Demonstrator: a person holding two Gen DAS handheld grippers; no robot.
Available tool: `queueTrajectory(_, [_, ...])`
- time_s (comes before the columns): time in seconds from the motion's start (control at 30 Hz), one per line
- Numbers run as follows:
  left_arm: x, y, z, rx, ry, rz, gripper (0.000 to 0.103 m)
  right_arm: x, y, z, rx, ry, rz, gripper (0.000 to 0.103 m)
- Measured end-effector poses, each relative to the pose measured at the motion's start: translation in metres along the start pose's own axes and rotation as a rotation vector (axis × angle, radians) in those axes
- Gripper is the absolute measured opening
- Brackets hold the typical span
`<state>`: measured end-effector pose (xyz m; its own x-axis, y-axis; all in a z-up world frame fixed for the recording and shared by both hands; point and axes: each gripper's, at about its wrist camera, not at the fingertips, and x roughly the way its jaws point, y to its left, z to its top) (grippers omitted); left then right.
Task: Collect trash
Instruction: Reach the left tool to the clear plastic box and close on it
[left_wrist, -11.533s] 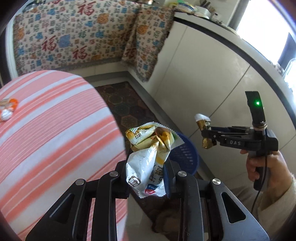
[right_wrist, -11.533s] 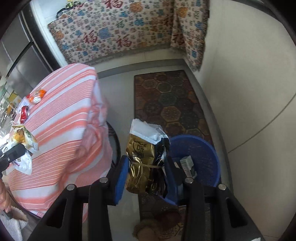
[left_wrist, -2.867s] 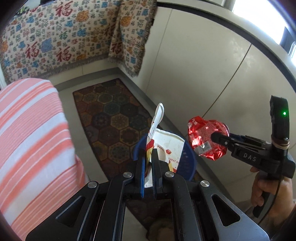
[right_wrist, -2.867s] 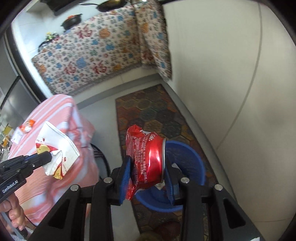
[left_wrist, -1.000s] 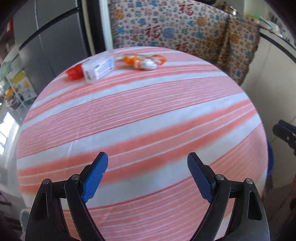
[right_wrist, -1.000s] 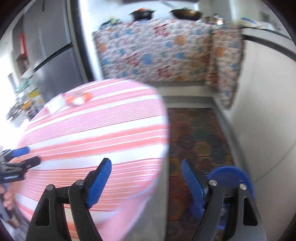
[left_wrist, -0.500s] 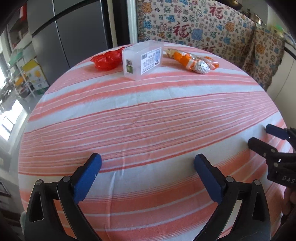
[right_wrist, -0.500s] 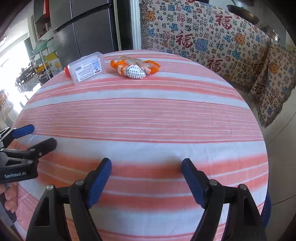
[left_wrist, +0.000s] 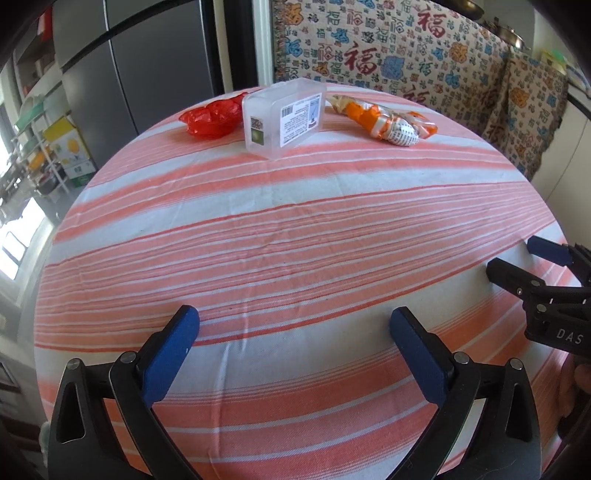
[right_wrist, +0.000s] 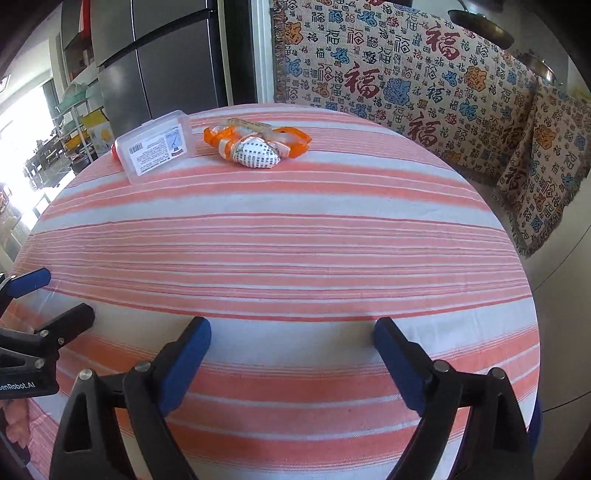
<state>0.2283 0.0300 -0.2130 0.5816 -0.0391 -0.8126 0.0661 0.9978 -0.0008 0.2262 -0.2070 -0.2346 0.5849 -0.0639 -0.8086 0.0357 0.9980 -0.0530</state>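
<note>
Three scraps lie far across the table (left_wrist: 295, 240): red wrapper (left_wrist: 210, 117), plastic box (left_wrist: 284, 116), orange wrapper (left_wrist: 388, 123). Left gripper (left_wrist: 294, 326) fingers released, empty. Right gripper (right_wrist: 291, 339) fingers opening, empty.

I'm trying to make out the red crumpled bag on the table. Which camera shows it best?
The left wrist view: the red crumpled bag lies in plain sight left of the clear plastic box. In the right wrist view the box hides it almost wholly; only a red sliver peeks out at its left end.
</note>
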Motion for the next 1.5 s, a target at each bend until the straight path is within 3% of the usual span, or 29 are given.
queueTrajectory(0.07, [-0.005, 0.005, 0.008, -0.008, 0.005, -0.011, 0.1, 0.0, 0.0, 0.0, 0.0, 0.0, 0.0, 0.092])
queueTrajectory(0.17, [-0.016, 0.023, 0.038, -0.043, -0.08, -0.04, 0.1, 0.0, 0.0, 0.0, 0.0, 0.0, -0.001, 0.092])
queueTrajectory(0.3, [0.009, 0.034, 0.091, -0.045, -0.093, -0.074, 0.1, 0.0, 0.0, 0.0, 0.001, 0.0, 0.0, 0.093])
queueTrajectory(0.43, [0.042, 0.022, 0.127, 0.023, -0.071, -0.098, 0.099, 0.0, 0.0, 0.0, 0.001, -0.001, 0.0, 0.093])
queueTrajectory(0.5, [0.053, 0.01, 0.136, 0.07, -0.067, -0.091, 0.09, 0.0, 0.0, -0.001, 0.001, -0.001, -0.001, 0.093])
queueTrajectory(0.57, [0.06, 0.002, 0.142, 0.103, -0.044, -0.087, 0.063, 0.0, 0.0, -0.001, 0.001, -0.001, -0.001, 0.093])
queueTrajectory(0.6, [0.06, -0.002, 0.142, 0.119, -0.047, -0.059, 0.057, 0.0, 0.0, -0.001, 0.002, -0.001, 0.0, 0.093])
queueTrajectory(0.63, [0.058, -0.002, 0.143, 0.129, -0.053, -0.045, 0.041, 0.0, 0.0, -0.001, 0.001, -0.001, -0.001, 0.093])
queueTrajectory(0.77, [0.037, 0.008, 0.134, 0.064, -0.018, -0.119, 0.037, -0.001, 0.0, -0.002, 0.002, -0.002, -0.001, 0.093])
queueTrajectory(0.87, [0.006, 0.019, 0.114, -0.017, 0.015, -0.219, 0.037, -0.001, 0.0, -0.002, 0.003, -0.002, -0.001, 0.093])
queueTrajectory(1.0, [-0.012, 0.049, 0.077, -0.201, 0.095, -0.375, 0.038, -0.001, 0.0, -0.002, 0.003, -0.002, -0.001, 0.093])
queueTrajectory(1.1, [-0.001, 0.071, 0.052, -0.289, 0.142, -0.366, 0.041, -0.001, 0.0, -0.002, 0.003, -0.002, -0.002, 0.093])
queueTrajectory(1.17, [0.002, 0.088, 0.045, -0.35, 0.127, -0.357, 0.055, -0.001, 0.0, -0.002, 0.003, -0.002, -0.002, 0.093])
queueTrajectory(1.3, [0.001, 0.098, 0.048, -0.316, 0.086, -0.197, 0.063, -0.001, 0.0, -0.002, 0.004, -0.003, -0.003, 0.093])
queueTrajectory(1.37, [0.002, 0.095, 0.052, -0.28, 0.053, -0.222, 0.071, -0.001, 0.0, -0.002, 0.004, -0.003, -0.004, 0.093])
queueTrajectory(1.4, [0.0, 0.09, 0.053, -0.252, 0.023, -0.255, 0.079, -0.001, 0.0, -0.002, 0.004, -0.003, -0.004, 0.093])
queueTrajectory(1.43, [-0.005, 0.084, 0.053, -0.217, -0.006, -0.27, 0.094, -0.001, 0.0, -0.002, 0.004, -0.003, -0.004, 0.093])
queueTrajectory(1.5, [-0.007, 0.067, 0.052, -0.118, -0.057, -0.255, 0.1, -0.001, 0.0, -0.002, 0.004, -0.004, -0.004, 0.093])
